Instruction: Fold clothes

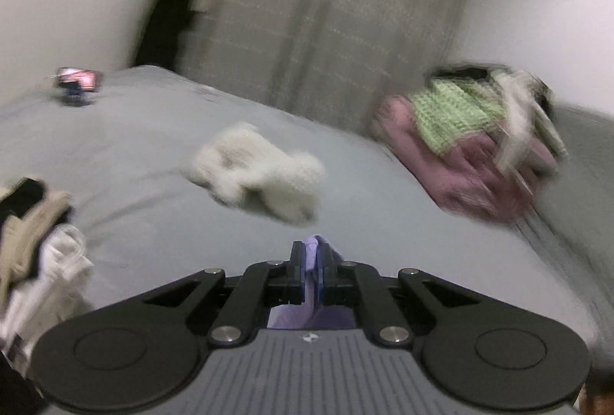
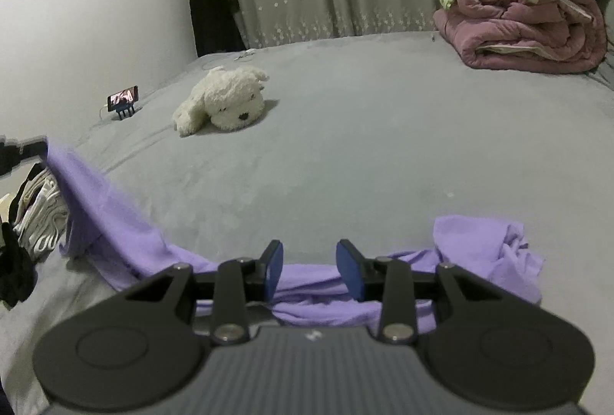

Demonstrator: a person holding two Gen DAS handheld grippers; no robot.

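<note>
Left hand-held gripper: jaws clamped on a fold of the purple garment, cloth pinched between the pads. Left view is motion-blurred. Right hand-held gripper: jaws apart, nothing pinched, garment lying just under and behind the tips on the bed. Only the right view shows the garment's spread: one end lifted at left, bunched heap at right. Plush dog, phone on stand, rolled pink quilt farther back.
</note>
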